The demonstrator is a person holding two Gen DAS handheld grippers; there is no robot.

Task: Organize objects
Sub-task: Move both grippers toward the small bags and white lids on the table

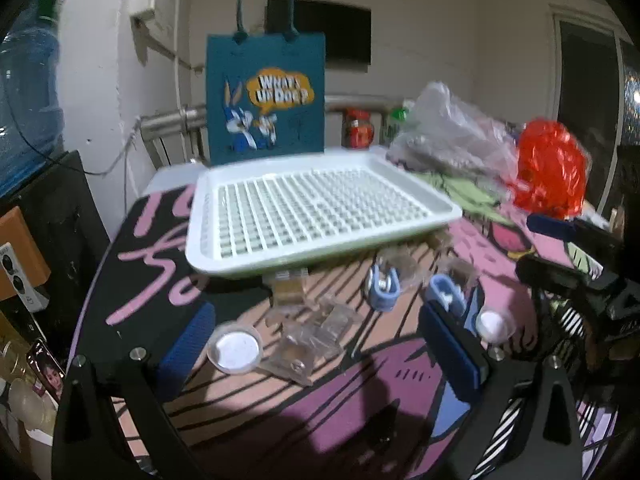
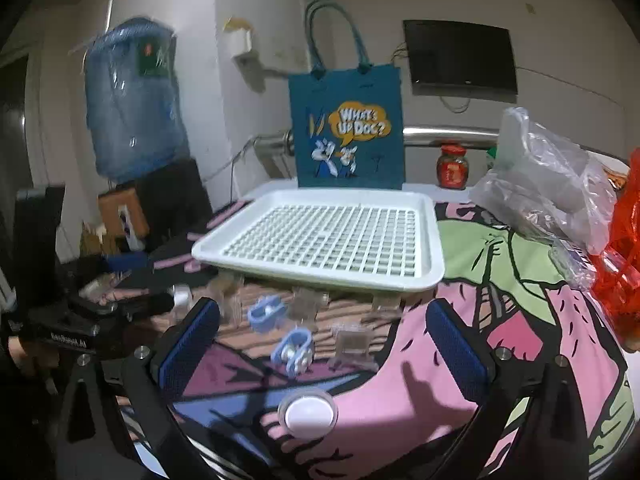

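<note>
A: Left gripper (image 1: 320,354)?
B: Spread wide, nothing between the pads. Hovered above the patterned tablecloth (image 1: 360,400), over a round white-lidded container (image 1: 236,350) and a heap of clear plastic clips (image 1: 308,340).
A: Right gripper (image 2: 322,354)?
B: Likewise spread wide and holding nothing. Positioned over a blue clip (image 2: 294,350), with a second blue clip (image 2: 266,312) farther off and a white-lidded round container (image 2: 308,412) nearest the camera.
A: Tray?
B: White slotted tray (image 1: 208,204) located beyond the clips, nothing seen lying on its grid. Clear clips partly tucked under its near edge.
A: Behind the tray?
B: Teal tote bag (image 1: 266,96) upright against the tray's far edge. Clear plastic bag (image 2: 552,184) and red plastic bag (image 1: 550,168) at the right. Red jar (image 2: 452,166) near the rail.
A: Elsewhere?
B: Blue water jug (image 2: 132,100) at the far left, blurred.
</note>
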